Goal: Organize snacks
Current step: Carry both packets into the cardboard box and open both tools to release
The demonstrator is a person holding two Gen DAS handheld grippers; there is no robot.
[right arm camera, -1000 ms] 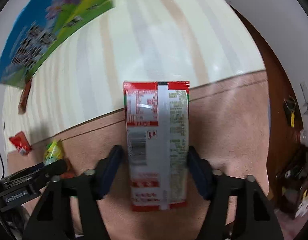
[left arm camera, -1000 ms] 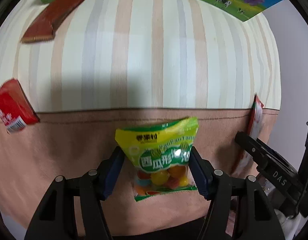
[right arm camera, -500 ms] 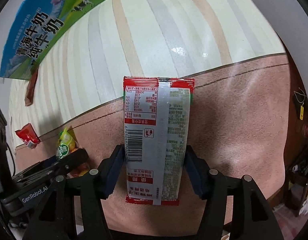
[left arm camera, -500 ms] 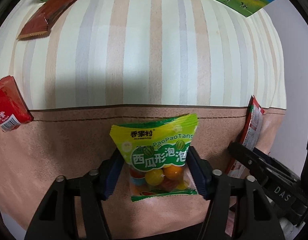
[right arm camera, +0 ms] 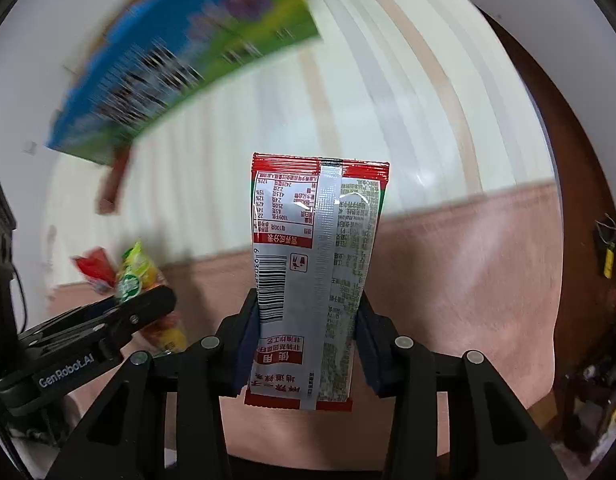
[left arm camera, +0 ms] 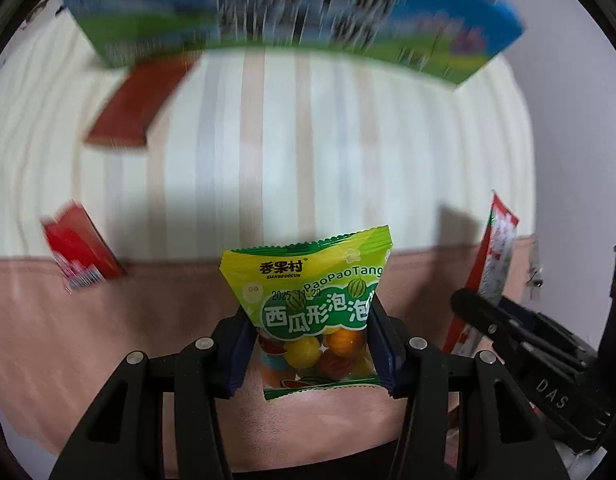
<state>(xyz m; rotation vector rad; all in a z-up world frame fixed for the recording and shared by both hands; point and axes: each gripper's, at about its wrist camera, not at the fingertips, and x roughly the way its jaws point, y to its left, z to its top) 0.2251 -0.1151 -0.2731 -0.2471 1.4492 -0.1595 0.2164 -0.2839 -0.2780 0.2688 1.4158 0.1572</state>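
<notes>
A green and yellow bag of round candies [left arm camera: 308, 280] hangs between the blue pads of my left gripper [left arm camera: 311, 344]. The jaws are closing and press its sides, and the bag is off the cloth. In the right wrist view a red and silver snack packet [right arm camera: 315, 240], back side up, is squeezed between the pads of my right gripper [right arm camera: 304, 344], whose jaws are also closing. Each gripper shows in the other's view: the right one with its packet [left arm camera: 495, 256] at the right edge, the left one with the candy bag [right arm camera: 136, 276] at the lower left.
A striped cloth [left arm camera: 308, 140] with a pink border covers the table. A blue and green milk box [left arm camera: 292, 20] stands at the far edge, blurred. A flat brown-red packet [left arm camera: 140, 104] lies before it, and a small red sachet [left arm camera: 80, 252] lies at the left. Dark wooden table edge [right arm camera: 567, 160] at the right.
Both grippers have tightened on their packets and risen, lifting them off the cloth. The milk box has come further into both views.
</notes>
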